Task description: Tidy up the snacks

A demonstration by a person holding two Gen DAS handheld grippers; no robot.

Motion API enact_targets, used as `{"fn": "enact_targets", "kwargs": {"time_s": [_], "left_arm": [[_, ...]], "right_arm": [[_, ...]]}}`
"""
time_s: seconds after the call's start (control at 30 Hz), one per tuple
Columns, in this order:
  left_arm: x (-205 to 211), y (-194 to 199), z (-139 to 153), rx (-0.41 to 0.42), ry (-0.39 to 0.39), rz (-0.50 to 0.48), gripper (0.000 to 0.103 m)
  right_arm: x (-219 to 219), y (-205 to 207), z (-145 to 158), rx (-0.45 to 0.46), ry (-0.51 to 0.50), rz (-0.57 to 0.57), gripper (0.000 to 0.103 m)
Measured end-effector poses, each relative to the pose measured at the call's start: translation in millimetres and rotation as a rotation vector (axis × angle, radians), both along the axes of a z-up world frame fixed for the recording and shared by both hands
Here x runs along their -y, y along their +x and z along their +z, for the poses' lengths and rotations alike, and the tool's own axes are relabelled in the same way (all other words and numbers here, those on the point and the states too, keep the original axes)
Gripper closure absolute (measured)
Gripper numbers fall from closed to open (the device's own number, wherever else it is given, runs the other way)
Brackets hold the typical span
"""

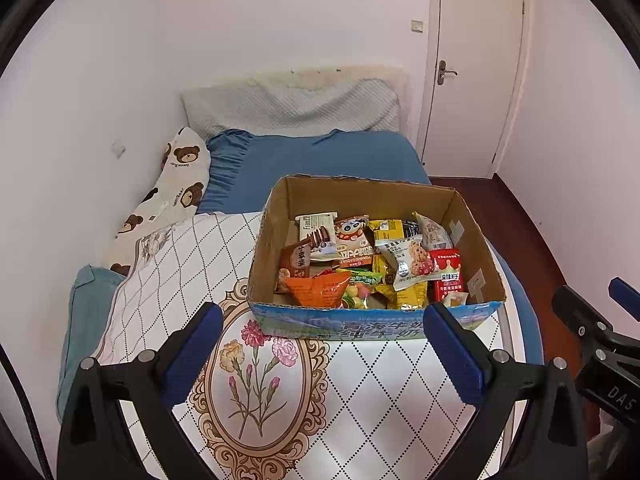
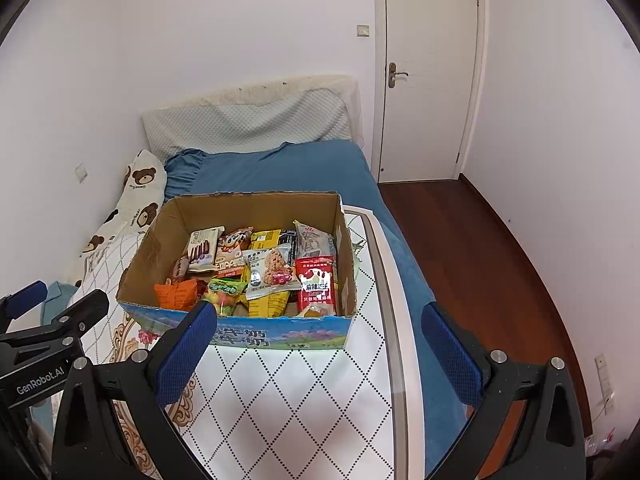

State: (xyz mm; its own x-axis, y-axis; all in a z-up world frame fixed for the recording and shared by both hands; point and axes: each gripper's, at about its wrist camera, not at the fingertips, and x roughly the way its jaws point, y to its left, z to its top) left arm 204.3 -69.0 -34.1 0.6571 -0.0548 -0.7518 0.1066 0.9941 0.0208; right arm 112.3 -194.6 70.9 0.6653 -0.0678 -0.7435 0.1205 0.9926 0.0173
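Both my hand-held grippers, left (image 1: 322,344) and right (image 2: 320,340), wide, empty; I'd reach into box (image 1: 304,328), pinch one snack packet (image 1: 406,264) cleanly.

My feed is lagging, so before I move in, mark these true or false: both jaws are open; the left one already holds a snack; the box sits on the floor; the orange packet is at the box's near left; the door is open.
1. Both sets of jaws are open. True: the left gripper and the right gripper both stand wide apart.
2. The left gripper holds a snack. False: it is empty.
3. The cardboard box sits on the floor. False: it rests on the patterned table.
4. The orange packet lies at the box's near left. True.
5. The door is open. False: it is shut.
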Motion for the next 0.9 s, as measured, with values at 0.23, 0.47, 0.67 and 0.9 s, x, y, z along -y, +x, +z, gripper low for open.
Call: {"fn": "enact_targets", "kwargs": {"time_s": [0.23,0.47,0.67,0.9], "left_arm": [[2,-4,1,0.003,0.006,-0.008,0.0],[4,-5,1,0.008,0.005,-0.009,0.0],[5,-7,3,0.015,0.002,-0.011,0.0],[4,-6,3,0.013,-0.001,-0.007,0.0]], "right_arm": [[0,-4,4,0.008,0.002,-0.008,0.0],[0,-8,7,0.014,0.002,-0.015,0.0],[-1,-10,10,0.018,0.001,-0.019,0.0],[-3,-11,10,0.017,-0.008,-0.02,0.0]]}}
